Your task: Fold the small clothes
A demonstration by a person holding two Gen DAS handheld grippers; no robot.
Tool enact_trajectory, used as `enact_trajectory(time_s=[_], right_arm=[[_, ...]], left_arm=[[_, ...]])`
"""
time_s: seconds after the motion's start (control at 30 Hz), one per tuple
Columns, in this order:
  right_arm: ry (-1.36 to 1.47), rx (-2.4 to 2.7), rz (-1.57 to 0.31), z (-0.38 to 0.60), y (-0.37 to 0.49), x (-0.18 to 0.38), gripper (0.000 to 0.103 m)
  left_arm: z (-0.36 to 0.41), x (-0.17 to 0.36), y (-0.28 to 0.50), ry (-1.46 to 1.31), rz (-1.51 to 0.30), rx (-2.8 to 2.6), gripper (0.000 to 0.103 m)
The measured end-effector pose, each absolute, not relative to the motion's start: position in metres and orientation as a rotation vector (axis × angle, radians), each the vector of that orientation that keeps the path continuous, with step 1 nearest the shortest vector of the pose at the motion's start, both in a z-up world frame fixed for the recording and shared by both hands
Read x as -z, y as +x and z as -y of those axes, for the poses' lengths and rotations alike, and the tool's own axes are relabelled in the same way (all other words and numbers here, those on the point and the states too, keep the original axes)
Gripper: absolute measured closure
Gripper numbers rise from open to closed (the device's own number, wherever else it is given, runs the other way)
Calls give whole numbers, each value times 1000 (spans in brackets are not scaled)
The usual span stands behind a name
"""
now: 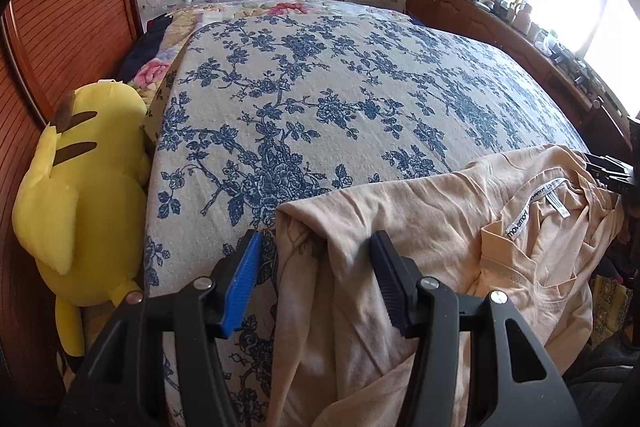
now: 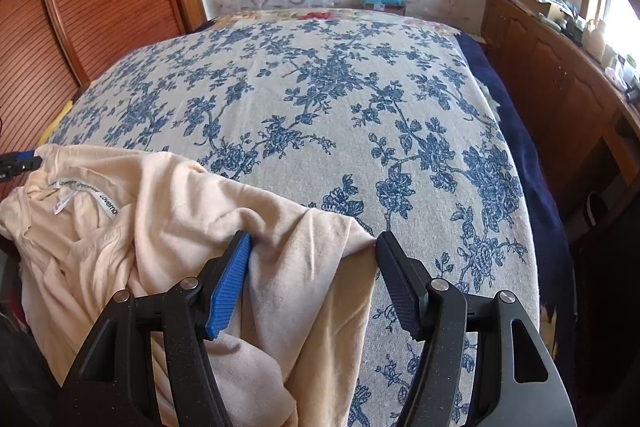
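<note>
Below, peach shirt (image 1: 420, 219) lower hem cut off; left tool (image 1: 316, 247), right tool (image 2: 312, 247) both released.

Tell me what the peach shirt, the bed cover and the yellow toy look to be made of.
Peach shirt: thin, matte knit, probably cotton jersey; fine ribs, soft wrinkles.
Bed cover: coarser woven cloth, likely cotton, with a printed blue flower pattern.
Yellow toy: stuffed plush; smooth, puffy, seamed.
</note>
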State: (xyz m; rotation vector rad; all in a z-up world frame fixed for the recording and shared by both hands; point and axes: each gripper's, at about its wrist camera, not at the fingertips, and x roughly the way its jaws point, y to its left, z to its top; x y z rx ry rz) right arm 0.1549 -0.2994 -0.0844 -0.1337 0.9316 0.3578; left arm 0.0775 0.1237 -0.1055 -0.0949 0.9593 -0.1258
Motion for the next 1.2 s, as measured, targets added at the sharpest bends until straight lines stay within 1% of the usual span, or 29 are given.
enact_trajectory(time_s=[0.07, 0.2, 0.27, 0.3, 0.33, 0.37, 0.4, 0.43, 0.53, 0.67, 0.77, 0.9, 1.2], right_arm=[[-141, -351, -929, 299, 155, 84, 37], [-140, -334, -924, 301, 157, 85, 37], [-141, -334, -924, 301, 157, 85, 37], [-145, -335, -923, 301, 157, 85, 37], [-145, -346, -919, 301, 157, 85, 43], [-138, -383, -914, 300, 156, 84, 67], [-119, -448, -918, 297, 154, 84, 82], [-109, -472, -921, 296, 153, 84, 93], [-130, -486, -897, 289, 143, 80, 95], [-101, -517, -818, 287, 121, 54, 96], [-28, -552, -752, 291, 106, 23, 97], [-34, -552, -642, 289, 86, -22, 97], [14, -594, -460, 306, 65, -108, 97]], left_arm=[[-123, 106, 78, -94, -963, 135, 55], [-121, 107, 78, -88, -961, 146, 62], [-120, 107, 78, -88, -959, 155, 72], [-119, 106, 77, -83, -958, 162, 79], [-117, 106, 77, -90, -960, 184, 96], [-115, 106, 76, -104, -964, 204, 98], [-113, 105, 75, -96, -961, 199, 98], [-110, 104, 72, -76, -952, 189, 99], [-104, 93, 59, -88, -907, 209, 100], [-100, 57, 32, -122, -782, 238, 100], [-97, 29, 10, -134, -689, 253, 100], [-97, -4, -6, -148, -596, 246, 100], [-108, -91, -37, -142, -360, 241, 100]])
